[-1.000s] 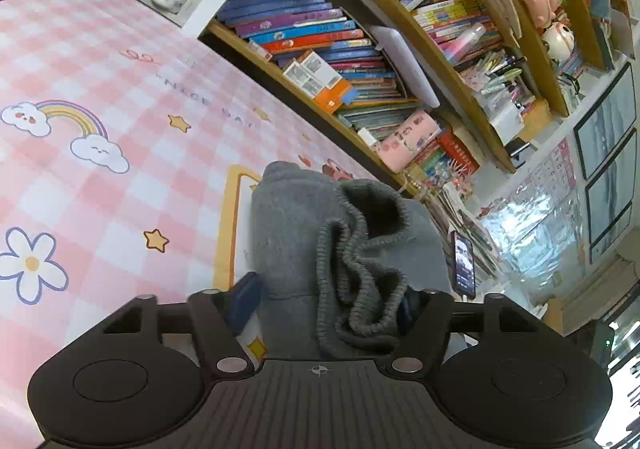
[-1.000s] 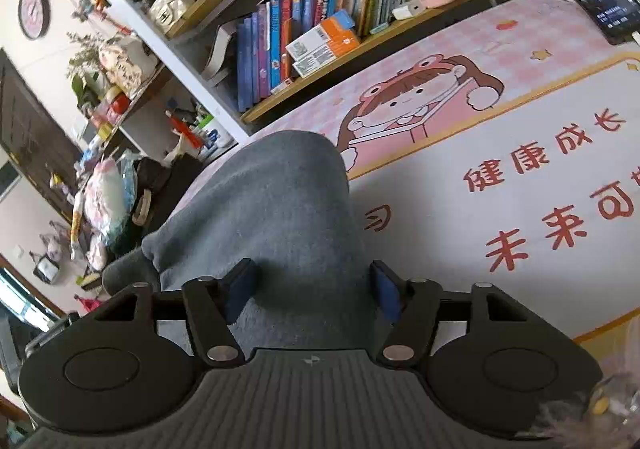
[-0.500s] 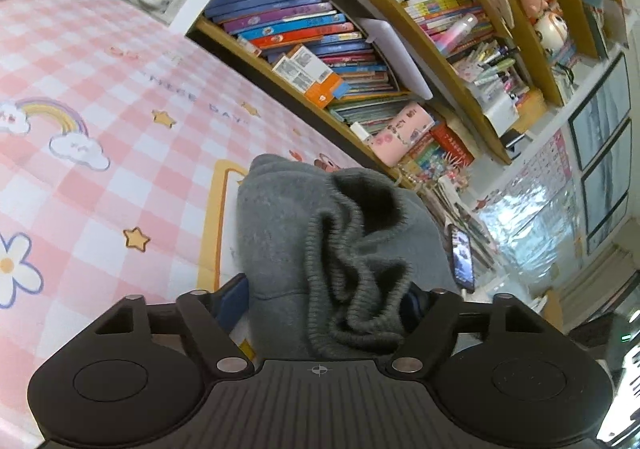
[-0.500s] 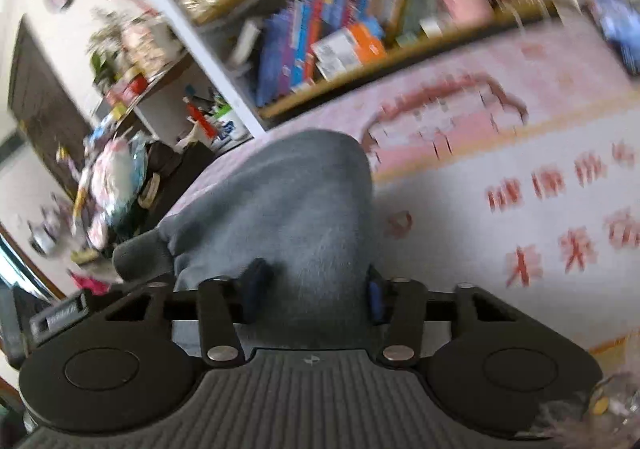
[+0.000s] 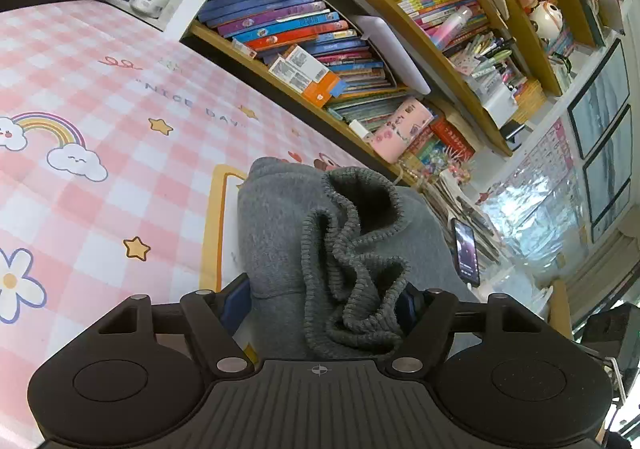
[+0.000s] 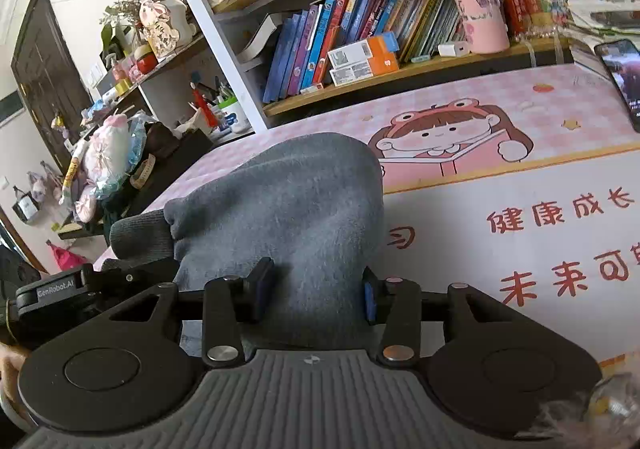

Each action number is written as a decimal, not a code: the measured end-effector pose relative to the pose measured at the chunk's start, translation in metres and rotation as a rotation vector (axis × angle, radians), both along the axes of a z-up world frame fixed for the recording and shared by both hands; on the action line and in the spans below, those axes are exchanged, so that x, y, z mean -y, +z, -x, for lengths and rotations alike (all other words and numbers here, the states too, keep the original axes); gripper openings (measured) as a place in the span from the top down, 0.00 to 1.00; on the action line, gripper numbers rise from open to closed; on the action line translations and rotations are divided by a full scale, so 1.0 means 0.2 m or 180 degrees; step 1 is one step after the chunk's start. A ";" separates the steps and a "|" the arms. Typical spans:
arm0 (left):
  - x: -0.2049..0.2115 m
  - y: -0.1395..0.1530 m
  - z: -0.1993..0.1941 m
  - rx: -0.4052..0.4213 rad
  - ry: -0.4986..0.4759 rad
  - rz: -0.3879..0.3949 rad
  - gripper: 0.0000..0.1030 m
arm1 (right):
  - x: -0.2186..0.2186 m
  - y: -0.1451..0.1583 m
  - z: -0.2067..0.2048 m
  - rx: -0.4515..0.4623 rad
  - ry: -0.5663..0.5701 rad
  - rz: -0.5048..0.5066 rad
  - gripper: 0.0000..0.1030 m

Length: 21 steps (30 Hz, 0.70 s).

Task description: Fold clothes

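You hold grey garment [image 5: 280, 233] bunched, lifted above pink tabletop [image 5: 100, 97]. Left tongs [image 5: 320, 301] pinch ribbed hem; right tongs [image 6: 316, 289], jaws just closing, pinch body. No flat fold visible; spreading, folding remain.

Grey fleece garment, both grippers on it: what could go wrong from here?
1. The left gripper holds a bunched wad of the grey fleece garment, ribbed knit cuff crumpled in; the fold may come out lumpy.
2. The right gripper has just been closing on thick cloth; it may pinch extra layers.
3. A black smartphone lies close by on the pink checked mat; dragged cloth could push it.
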<state>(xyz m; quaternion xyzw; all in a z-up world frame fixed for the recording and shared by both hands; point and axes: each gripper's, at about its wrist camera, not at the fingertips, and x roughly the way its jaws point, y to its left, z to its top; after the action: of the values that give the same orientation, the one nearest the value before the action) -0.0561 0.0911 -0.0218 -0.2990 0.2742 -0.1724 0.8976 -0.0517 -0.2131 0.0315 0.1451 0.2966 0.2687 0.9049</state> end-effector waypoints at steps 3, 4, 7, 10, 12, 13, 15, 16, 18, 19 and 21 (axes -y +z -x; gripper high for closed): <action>-0.02 -0.01 -0.01 -0.0032 -0.0057 0.0067 0.27 | 0.04 -0.02 -0.03 -0.0144 0.0031 -0.0191 0.45; -0.04 -0.01 -0.02 -0.0047 -0.0077 0.0105 0.26 | 0.05 -0.03 -0.05 -0.0203 0.0056 -0.0280 0.40; -0.06 -0.02 -0.04 -0.0091 -0.0128 0.0225 0.25 | 0.08 -0.06 -0.09 -0.0380 0.0105 -0.0480 0.38; -0.06 -0.03 -0.05 -0.0125 -0.0160 0.0247 0.23 | 0.10 -0.10 -0.13 -0.0558 0.0126 -0.0652 0.38; -0.05 -0.03 -0.06 -0.0138 -0.0174 0.0240 0.23 | 0.10 -0.11 -0.15 -0.0625 0.0154 -0.0731 0.38; -0.05 -0.03 -0.07 -0.0139 -0.0182 0.0228 0.23 | 0.10 -0.12 -0.16 -0.0646 0.0169 -0.0753 0.38; -0.04 -0.02 -0.08 -0.0143 -0.0194 0.0205 0.24 | 0.10 -0.12 -0.18 -0.0679 0.0197 -0.0781 0.39; -0.04 -0.02 -0.08 -0.0146 -0.0192 0.0198 0.25 | 0.09 -0.12 -0.19 -0.0689 0.0215 -0.0785 0.40; -0.03 -0.02 -0.10 -0.0141 -0.0190 0.0171 0.26 | 0.09 -0.12 -0.20 -0.0694 0.0253 -0.0779 0.43; -0.03 -0.01 -0.10 -0.0128 -0.0188 0.0141 0.29 | 0.08 -0.11 -0.21 -0.0684 0.0274 -0.0765 0.48; -0.01 0.01 -0.10 -0.0090 -0.0179 0.0062 0.34 | 0.07 -0.09 -0.21 -0.0609 0.0302 -0.0697 0.55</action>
<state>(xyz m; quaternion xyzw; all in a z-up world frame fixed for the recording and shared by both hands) -0.0357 0.0935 -0.0194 -0.3024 0.2935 -0.1959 0.8855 -0.0097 -0.2277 0.0127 0.2536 0.3570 0.3268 0.8376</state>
